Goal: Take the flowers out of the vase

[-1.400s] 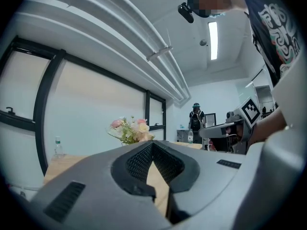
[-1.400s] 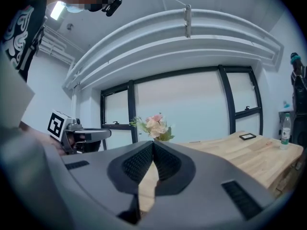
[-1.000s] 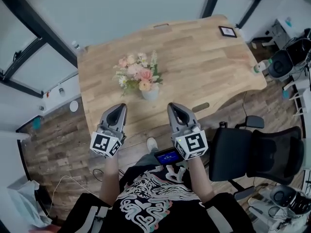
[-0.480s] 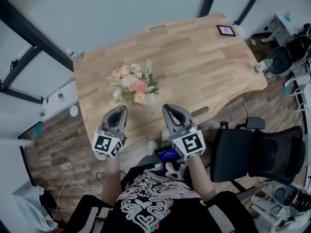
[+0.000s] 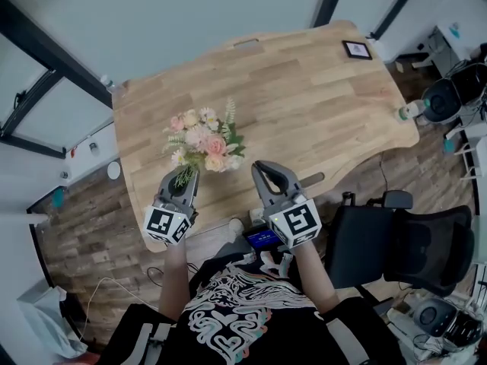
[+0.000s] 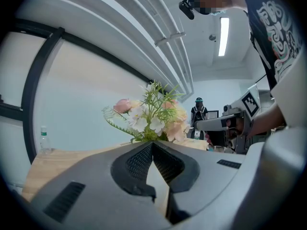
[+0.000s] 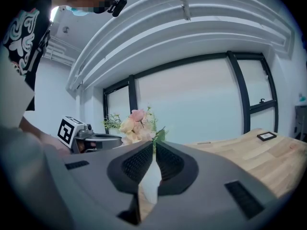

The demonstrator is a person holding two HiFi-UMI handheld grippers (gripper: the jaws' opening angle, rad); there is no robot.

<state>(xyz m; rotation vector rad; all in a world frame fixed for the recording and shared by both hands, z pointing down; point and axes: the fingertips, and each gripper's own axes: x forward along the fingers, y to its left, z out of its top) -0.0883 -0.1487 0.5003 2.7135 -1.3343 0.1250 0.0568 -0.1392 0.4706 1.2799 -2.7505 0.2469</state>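
While left gripper and right gripper sit closed, empty, pink-and-cream flower bouquet stands in white vase near pale wooden table edge; hazard: shut jaws nudging could topple it.

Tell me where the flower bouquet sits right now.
In the head view the flower bouquet stands on the left part of the wooden table near its front edge, just beyond the left gripper and left of the right gripper.

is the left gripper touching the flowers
Cannot tell. In the head view the left gripper tip overlaps a sprig of the flowers; its own view shows neither contact nor gap plainly.
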